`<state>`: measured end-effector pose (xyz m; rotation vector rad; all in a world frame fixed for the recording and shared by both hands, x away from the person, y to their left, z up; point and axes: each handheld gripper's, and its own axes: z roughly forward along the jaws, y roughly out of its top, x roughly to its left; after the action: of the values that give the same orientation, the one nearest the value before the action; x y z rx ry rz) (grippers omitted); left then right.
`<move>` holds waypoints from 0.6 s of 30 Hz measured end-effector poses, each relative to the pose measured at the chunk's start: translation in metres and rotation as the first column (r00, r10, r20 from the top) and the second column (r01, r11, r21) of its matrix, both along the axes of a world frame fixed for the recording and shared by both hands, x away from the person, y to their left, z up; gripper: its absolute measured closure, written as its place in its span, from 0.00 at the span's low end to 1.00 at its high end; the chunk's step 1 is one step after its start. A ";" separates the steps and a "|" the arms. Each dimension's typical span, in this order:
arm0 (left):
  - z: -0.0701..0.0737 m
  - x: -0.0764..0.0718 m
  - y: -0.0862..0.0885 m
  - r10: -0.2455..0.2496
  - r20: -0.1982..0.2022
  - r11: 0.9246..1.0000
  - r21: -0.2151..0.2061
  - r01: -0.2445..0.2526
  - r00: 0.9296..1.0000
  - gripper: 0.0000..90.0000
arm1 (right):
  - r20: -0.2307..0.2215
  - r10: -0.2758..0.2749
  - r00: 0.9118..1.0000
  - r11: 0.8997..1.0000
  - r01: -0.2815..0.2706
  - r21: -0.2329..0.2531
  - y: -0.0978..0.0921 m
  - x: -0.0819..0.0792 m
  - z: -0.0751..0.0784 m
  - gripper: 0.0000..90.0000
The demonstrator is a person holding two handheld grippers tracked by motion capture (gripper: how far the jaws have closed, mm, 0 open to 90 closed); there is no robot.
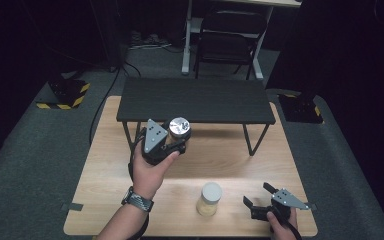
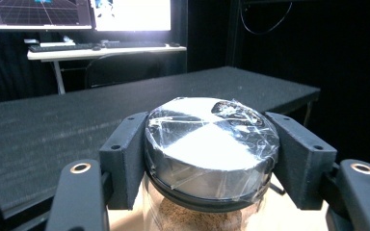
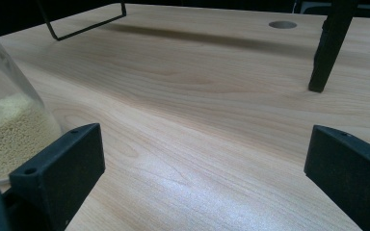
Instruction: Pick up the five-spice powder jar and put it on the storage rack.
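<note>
Your left tongs (image 2: 207, 163) clamp the foil-lidded jar (image 2: 211, 144) by its cap, lifted clear for the shelf (image 1: 195, 100) ahead; your right tongs (image 1: 260, 196) rest wide open, empty, beside the second jar (image 1: 209, 199).

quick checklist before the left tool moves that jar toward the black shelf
1. Grip: left tool has a jaw on each side of the silver-lidded jar, at lid height: ok.
2. Jar lifted off the wooden table: cannot tell; its base is hidden.
3. Landing spot: the black shelf top looks bare ahead of the jar: ok.
4. Lid seated: it sits level under clear wrap: ok; how tight it is, cannot tell.
5. Right tool: jaws wide apart, low at the near right of the table, away from the left tool's path: ok.
6. Second jar, with pale grains, stands upright near the table's front, apart from the right tool: ok.
</note>
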<state>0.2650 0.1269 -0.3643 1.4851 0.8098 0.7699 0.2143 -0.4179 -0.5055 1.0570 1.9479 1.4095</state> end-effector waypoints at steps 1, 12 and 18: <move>0.005 0.001 -0.001 0.004 0.006 1.000 -0.001 -0.004 1.000 0.39 | -0.001 0.000 1.000 1.000 0.000 0.000 0.000 0.000 0.000 0.00; 0.028 0.010 -0.005 0.022 0.021 1.000 -0.005 -0.022 1.000 0.39 | 0.000 0.001 1.000 1.000 -0.001 0.002 0.000 0.000 0.000 0.00; 0.037 0.016 -0.008 0.033 0.025 0.999 -0.009 -0.033 0.999 0.39 | -0.002 0.000 1.000 1.000 0.000 0.005 -0.001 0.000 0.000 0.00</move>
<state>0.2805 0.1193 -0.3276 1.4545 0.8199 0.8074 0.2146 -0.4187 -0.5057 1.0613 1.9469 1.4148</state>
